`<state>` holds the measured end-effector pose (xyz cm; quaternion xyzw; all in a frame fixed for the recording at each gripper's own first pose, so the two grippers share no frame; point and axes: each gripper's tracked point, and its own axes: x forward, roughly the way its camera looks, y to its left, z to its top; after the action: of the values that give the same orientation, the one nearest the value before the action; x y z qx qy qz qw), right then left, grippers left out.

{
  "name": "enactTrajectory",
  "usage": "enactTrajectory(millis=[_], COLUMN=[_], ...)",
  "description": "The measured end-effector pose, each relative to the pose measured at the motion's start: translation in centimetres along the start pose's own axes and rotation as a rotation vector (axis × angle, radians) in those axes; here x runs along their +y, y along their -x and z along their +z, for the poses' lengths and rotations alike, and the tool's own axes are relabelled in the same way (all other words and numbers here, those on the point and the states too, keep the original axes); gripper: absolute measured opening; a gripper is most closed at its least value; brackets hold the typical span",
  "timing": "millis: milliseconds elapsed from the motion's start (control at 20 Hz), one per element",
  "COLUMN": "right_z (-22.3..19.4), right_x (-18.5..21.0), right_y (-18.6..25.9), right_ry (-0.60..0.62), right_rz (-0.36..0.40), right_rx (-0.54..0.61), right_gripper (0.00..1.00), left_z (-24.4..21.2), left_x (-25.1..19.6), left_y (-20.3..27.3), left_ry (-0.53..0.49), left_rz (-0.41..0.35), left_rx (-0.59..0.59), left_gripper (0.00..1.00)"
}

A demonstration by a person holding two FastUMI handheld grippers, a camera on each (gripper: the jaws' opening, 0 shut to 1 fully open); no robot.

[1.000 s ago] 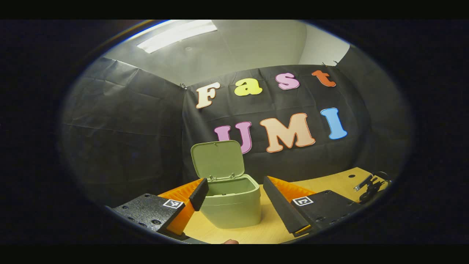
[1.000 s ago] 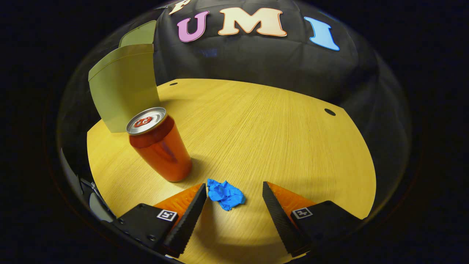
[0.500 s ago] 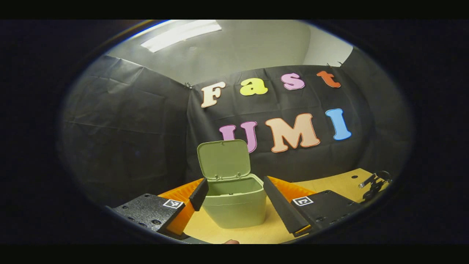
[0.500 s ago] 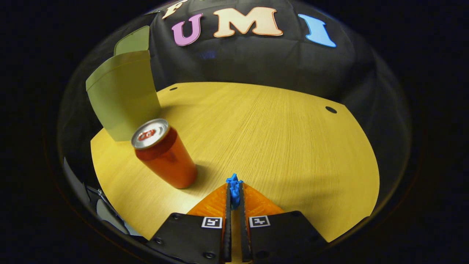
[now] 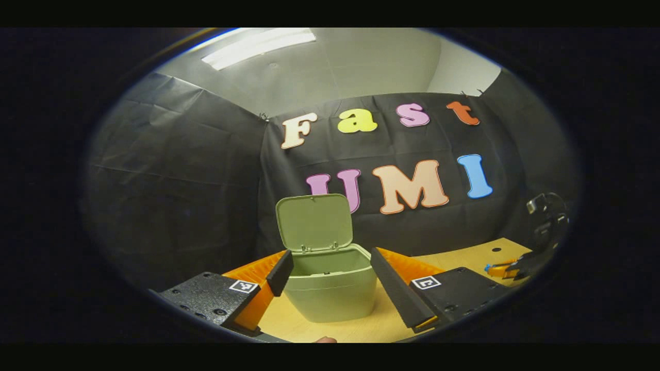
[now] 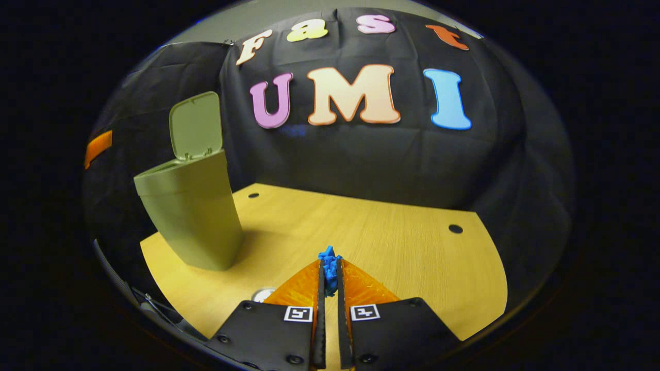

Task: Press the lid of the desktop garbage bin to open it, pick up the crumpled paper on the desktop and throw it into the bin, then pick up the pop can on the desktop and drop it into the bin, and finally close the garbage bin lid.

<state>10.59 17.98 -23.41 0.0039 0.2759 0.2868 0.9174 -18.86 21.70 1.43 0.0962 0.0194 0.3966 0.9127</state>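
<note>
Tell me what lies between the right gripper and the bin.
In the right gripper view, bare desktop separates the right gripper, shut on the crumpled paper, from the open bin.

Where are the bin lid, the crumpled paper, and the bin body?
bin lid [image 5: 314,221], left gripper view, middle of its raised inner face.
crumpled paper [image 6: 328,256], right gripper view, tip poking out between the fingers.
bin body [image 6: 198,219], right gripper view, side wall.

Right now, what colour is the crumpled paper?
Blue; the crumpled paper shows best in the right gripper view.
</note>
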Motion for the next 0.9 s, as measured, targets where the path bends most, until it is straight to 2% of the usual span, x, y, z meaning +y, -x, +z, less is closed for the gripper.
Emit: enactTrajectory(millis=[150,350,650,900], right_z=[4.7,9.1,12.1,14.1], right_x=[2.1,5.0,10.0,15.8], right_y=[0.7,0.8,-0.1,-0.6], right_ry=[-0.004,-0.01,-0.02,-0.005], right_rz=[0.03,0.068,0.125,0.206], right_rx=[-0.109,-0.193,-0.25,-0.298], right_gripper=[0.12,0.12,0.12,0.12], left_z=[-0.4,-0.9,-2.1,-3.1], left_x=[0.8,2.9,6.9,9.7], left_y=[-0.3,-0.4,-0.5,-1.2], left_ry=[-0.005,-0.002,0.003,-0.003], left_rz=[-0.001,0.02,0.06,0.071], left_rx=[0.002,0.006,0.016,0.026], left_gripper=[0.92,0.92,0.92,0.92])
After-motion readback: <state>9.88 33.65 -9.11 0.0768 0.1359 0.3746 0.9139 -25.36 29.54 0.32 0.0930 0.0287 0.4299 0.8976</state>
